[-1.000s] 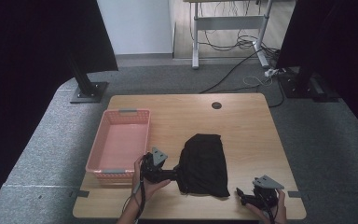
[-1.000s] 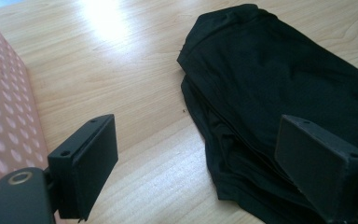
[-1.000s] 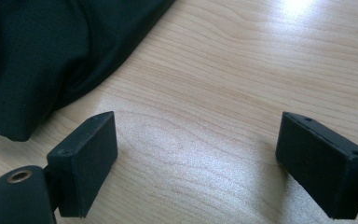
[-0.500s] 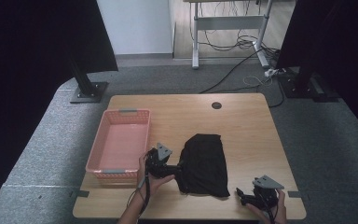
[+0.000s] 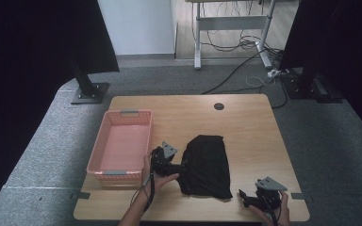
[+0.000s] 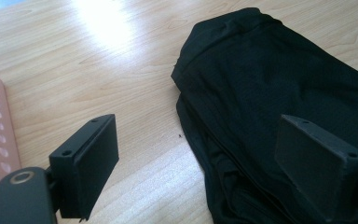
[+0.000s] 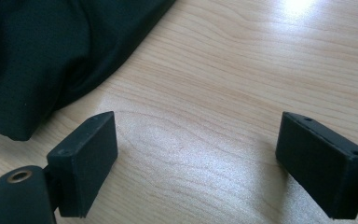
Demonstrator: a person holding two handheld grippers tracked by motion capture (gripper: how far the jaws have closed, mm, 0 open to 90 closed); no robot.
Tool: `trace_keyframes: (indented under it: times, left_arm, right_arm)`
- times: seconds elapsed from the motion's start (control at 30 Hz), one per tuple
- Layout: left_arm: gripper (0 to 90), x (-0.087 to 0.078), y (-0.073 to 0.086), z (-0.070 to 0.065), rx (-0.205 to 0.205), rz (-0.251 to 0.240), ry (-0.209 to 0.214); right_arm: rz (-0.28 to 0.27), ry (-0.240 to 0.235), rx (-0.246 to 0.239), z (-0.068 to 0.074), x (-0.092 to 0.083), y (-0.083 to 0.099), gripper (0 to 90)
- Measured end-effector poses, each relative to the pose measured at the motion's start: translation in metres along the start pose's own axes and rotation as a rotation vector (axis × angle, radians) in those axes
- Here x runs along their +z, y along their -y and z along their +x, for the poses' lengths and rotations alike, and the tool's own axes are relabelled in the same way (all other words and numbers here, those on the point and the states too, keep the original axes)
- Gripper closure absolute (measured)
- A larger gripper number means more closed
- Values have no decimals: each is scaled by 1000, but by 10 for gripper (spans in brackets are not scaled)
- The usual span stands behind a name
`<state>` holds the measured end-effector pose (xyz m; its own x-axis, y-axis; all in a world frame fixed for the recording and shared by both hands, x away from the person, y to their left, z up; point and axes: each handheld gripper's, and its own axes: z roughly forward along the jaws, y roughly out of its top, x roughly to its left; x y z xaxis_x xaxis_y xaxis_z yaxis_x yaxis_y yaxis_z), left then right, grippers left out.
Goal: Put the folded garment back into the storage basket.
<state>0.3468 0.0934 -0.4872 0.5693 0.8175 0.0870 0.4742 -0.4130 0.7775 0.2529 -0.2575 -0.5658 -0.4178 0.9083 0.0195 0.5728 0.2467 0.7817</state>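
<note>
A folded black cloth point(image 5: 207, 165) lies on the wooden table point(image 5: 245, 122), right of a pink basket point(image 5: 120, 143). My left gripper point(image 5: 183, 166) is open at the cloth's left edge; in the left gripper view one jaw hovers over the black cloth point(image 6: 279, 102) and the other over bare wood. My right gripper point(image 5: 243, 199) stands open near the table's front edge, just right of the cloth's near corner point(image 7: 32, 60), with bare wood between its jaws.
The pink basket stands empty at the table's left side, close to my left hand. A round cable hole point(image 5: 219, 106) sits near the far edge. Beyond the table are a desk frame, floor cables point(image 5: 245, 47) and black stands.
My left gripper has slid right, from beside the basket to the cloth's left edge. The right gripper has stayed where it was.
</note>
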Motion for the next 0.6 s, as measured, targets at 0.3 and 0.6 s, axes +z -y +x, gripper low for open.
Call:
trace_keyframes:
  times: [0.3,0.6]
  left_arm:
    - [131,5,-7,1,-6,4,5]
    - [131,15,-11,4,-38,3,9]
  right_arm:
    - [0,0,0,0,0,0,127]
    - [0,0,0,0,0,0,127]
